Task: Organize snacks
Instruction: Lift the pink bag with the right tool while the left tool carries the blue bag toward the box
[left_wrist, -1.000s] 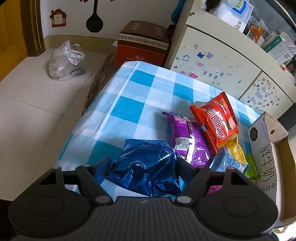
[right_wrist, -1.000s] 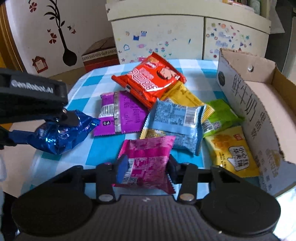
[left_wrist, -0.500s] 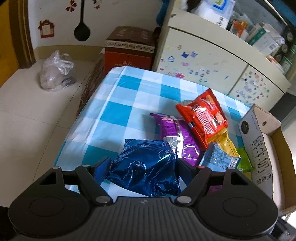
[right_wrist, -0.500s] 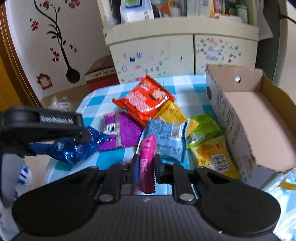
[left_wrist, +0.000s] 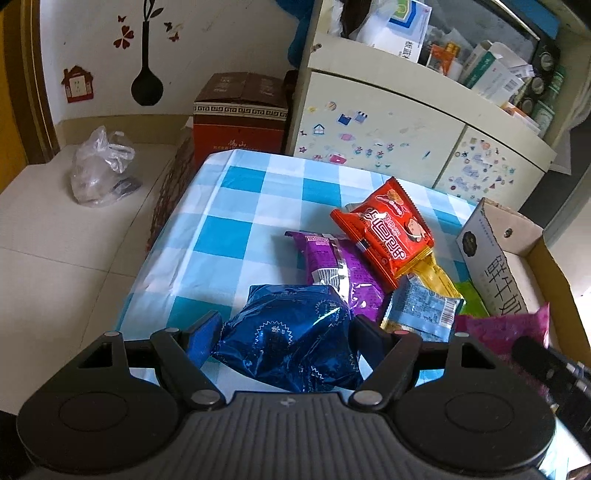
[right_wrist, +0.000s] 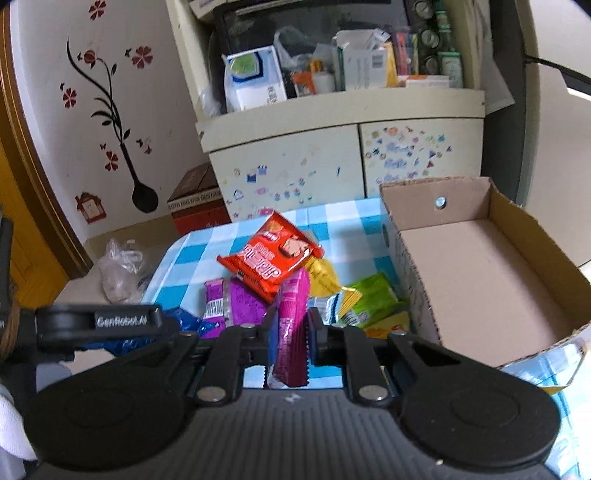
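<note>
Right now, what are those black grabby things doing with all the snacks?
A person is tidying snacks with a gripper in each hand. The left gripper holds a blue packet, and the right gripper is shut on a pink packet. More packets, like the red one, lie on the checked tablecloth beside an empty cardboard box.

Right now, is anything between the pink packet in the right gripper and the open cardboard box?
Nothing visible. The pink packet is clamped in the right gripper, and the cardboard box lies open and empty to its right, with only its low side wall to clear.

Right tool (right_wrist: 290, 332) clamped on pink snack packet (right_wrist: 291, 325), cardboard box (right_wrist: 498, 266) beside
</note>
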